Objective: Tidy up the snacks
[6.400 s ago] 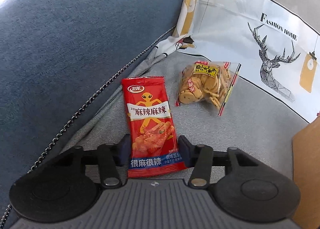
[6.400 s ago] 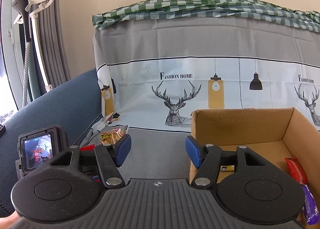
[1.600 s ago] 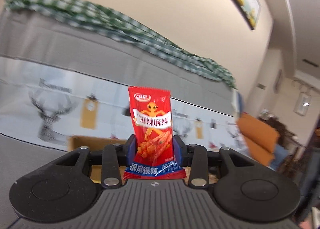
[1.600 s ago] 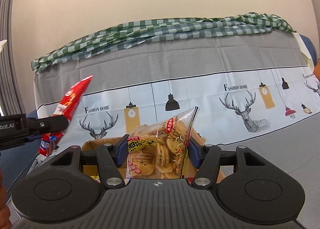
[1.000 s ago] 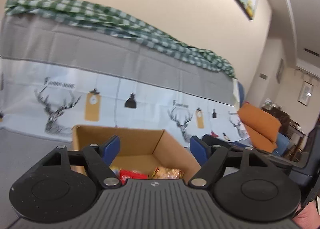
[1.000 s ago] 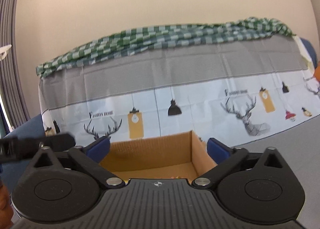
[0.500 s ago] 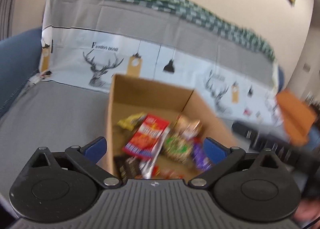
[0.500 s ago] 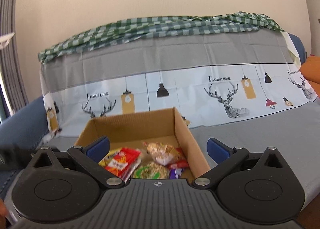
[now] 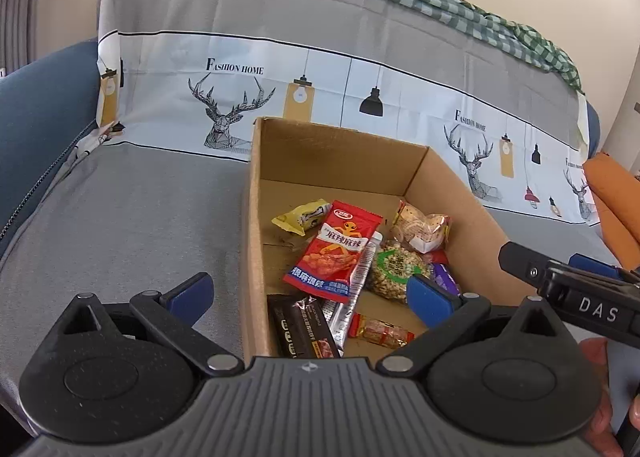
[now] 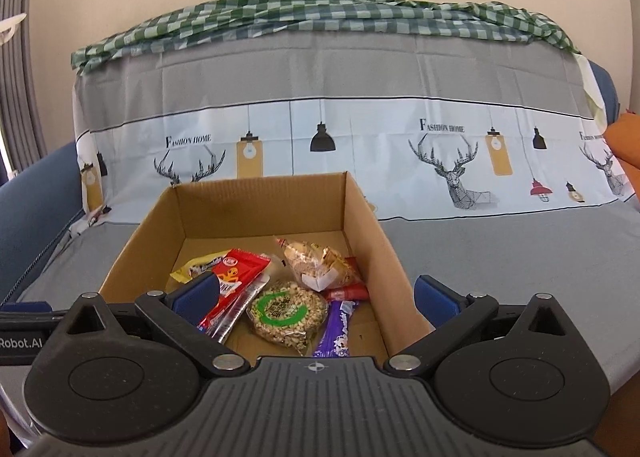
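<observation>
An open cardboard box (image 9: 332,145) (image 10: 256,201) stands on the grey sofa seat and holds several snacks. The red spicy snack pack (image 9: 334,243) (image 10: 240,277) lies in its middle. The clear biscuit bag (image 9: 420,227) (image 10: 320,263) lies at the back right. A round green-label pack (image 9: 394,267) (image 10: 286,311) lies below it. My left gripper (image 9: 310,293) is open and empty above the box's near left corner. My right gripper (image 10: 316,297) is open and empty above the box's near edge.
A yellow wrapper (image 9: 302,217), a dark bar (image 9: 306,331), a purple bar (image 10: 334,331) and a small red candy (image 9: 380,331) also lie in the box. The printed sofa cover (image 9: 280,69) rises behind. The blue armrest (image 9: 40,105) is left, an orange cushion (image 9: 612,197) right.
Both grippers carried their packs from the sofa over the box, opened and dropped them in. The red pack and the biscuit bag now lie inside. Both views have since tilted down onto the box.
</observation>
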A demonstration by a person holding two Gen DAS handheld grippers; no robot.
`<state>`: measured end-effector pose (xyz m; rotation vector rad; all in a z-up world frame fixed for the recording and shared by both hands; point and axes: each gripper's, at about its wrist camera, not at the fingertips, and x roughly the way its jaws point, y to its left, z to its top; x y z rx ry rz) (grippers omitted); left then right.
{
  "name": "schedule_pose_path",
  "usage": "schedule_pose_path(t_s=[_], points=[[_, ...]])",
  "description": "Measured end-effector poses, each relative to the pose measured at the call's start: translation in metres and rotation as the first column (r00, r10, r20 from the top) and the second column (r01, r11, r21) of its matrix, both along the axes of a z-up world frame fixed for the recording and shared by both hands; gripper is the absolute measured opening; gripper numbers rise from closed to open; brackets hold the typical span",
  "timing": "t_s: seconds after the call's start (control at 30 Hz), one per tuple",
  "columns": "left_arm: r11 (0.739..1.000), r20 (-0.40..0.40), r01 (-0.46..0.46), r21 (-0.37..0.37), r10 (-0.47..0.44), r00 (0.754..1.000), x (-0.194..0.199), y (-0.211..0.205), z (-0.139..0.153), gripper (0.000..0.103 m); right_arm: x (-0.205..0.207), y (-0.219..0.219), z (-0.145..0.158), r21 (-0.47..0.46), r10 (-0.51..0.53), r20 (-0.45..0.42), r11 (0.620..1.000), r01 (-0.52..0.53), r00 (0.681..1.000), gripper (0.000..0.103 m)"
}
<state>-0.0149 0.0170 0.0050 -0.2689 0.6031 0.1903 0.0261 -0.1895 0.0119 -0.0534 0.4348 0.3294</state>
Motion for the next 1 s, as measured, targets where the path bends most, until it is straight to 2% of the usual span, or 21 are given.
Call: schedule_pose_path(t_s=[1.0], points=[[0.999,0.002,0.038,-0.039,-0.038,0.999,0.0033,-0.0044,0.0008,0.102,0.0042,0.0057,-0.002,-0.024,0.026,0.005,0.999,-0.026,1.0,0.102]])
